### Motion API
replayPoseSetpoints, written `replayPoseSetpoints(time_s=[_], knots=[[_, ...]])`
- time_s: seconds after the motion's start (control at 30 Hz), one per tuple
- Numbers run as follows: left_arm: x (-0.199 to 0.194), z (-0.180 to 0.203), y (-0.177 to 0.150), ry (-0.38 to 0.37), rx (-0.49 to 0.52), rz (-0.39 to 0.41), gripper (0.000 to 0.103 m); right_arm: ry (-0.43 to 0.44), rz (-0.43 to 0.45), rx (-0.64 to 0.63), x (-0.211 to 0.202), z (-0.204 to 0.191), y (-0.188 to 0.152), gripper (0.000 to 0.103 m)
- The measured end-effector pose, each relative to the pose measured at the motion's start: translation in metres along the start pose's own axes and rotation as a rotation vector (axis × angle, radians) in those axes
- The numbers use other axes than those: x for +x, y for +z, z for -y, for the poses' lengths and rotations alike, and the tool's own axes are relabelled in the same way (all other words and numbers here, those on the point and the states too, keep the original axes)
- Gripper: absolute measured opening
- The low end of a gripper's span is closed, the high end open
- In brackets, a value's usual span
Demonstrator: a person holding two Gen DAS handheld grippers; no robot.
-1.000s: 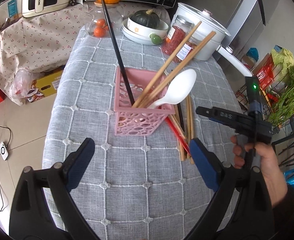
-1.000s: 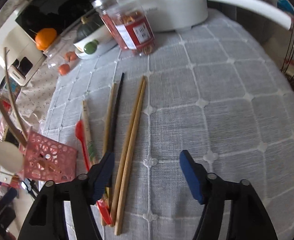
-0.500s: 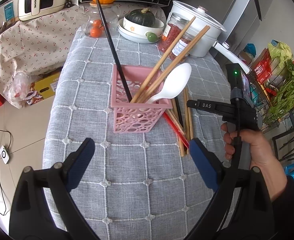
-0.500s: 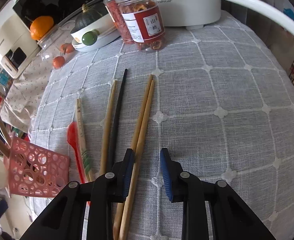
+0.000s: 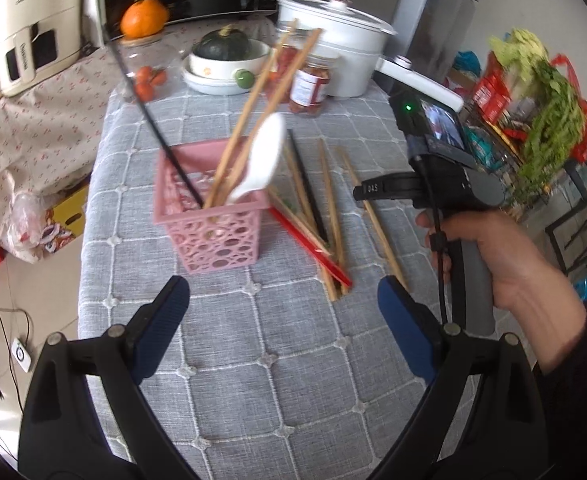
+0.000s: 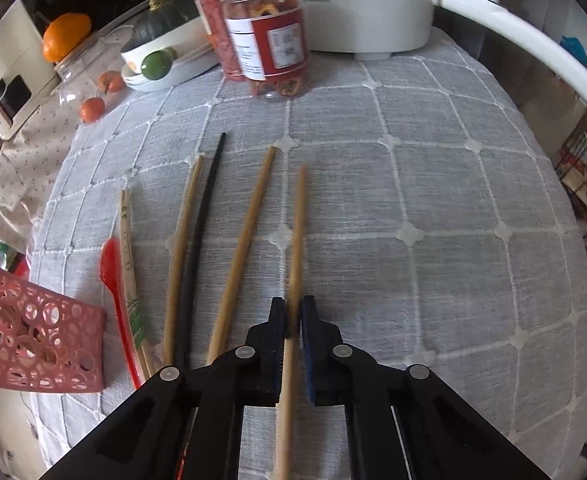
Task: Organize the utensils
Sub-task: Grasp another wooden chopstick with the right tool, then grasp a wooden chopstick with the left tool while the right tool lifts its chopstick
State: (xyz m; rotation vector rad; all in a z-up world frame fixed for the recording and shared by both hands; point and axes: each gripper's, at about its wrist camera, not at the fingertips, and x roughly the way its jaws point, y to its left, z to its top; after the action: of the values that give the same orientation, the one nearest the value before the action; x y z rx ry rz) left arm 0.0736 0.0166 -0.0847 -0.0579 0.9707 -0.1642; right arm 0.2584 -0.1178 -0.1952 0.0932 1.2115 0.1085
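Note:
My right gripper [image 6: 293,320] is shut on a wooden chopstick [image 6: 299,220], which runs between its pads and away over the grey cloth. Left of it lie another wooden chopstick [image 6: 249,240], a black chopstick [image 6: 199,240], more wooden ones, and a red spoon [image 6: 111,268]. A pink basket [image 5: 213,232] stands on the table. In it are a white spoon [image 5: 265,156], two wooden chopsticks [image 5: 253,112] and a black chopstick [image 5: 149,120]. My left gripper [image 5: 281,296] hangs open above the cloth in front of the basket, holding nothing.
Two red-labelled jars [image 6: 269,40] and a white pot [image 6: 373,8] with a long handle [image 6: 513,40] stand at the far end of the table. A bowl with a green squash [image 5: 223,52] sits beside them. A rack of vegetables [image 5: 545,92] stands past the right edge.
The right gripper's jaws have closed from wide open onto one chopstick of the wooden pair, which now lies apart from its mate. The left gripper has shifted and rolled a little.

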Motion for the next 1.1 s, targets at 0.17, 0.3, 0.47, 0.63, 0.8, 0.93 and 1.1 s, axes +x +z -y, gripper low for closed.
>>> replayPoseSetpoints(time_s=[0.17,0.3,0.47,0.63,0.8,0.93,1.1], knots=[[0.013,0.039,0.0,-0.015,0.111,-0.037,0.082,0.033,0.0,0.081,-0.019,0.043,-0.009,0.007],[0.039,0.077,0.009,-0.013,0.18,-0.07,0.069,0.073,0.03,0.129,-0.043,0.076,-0.014,0.007],[0.098,0.108,0.042,-0.001,0.15,-0.126,0.049,0.118,0.047,0.164,-0.068,0.111,-0.027,0.007],[0.152,0.095,0.083,0.087,0.054,-0.162,0.038,0.178,0.048,0.203,-0.081,0.132,-0.034,0.007],[0.19,0.076,0.11,0.175,0.001,-0.2,0.028,0.223,0.043,0.221,-0.08,0.137,-0.033,0.007],[0.208,0.066,0.118,0.189,-0.021,-0.235,0.02,0.249,0.044,0.232,-0.079,0.138,-0.032,0.007],[0.216,0.07,0.116,0.185,-0.008,-0.256,0.01,0.259,0.043,0.236,-0.078,0.138,-0.031,0.007]])
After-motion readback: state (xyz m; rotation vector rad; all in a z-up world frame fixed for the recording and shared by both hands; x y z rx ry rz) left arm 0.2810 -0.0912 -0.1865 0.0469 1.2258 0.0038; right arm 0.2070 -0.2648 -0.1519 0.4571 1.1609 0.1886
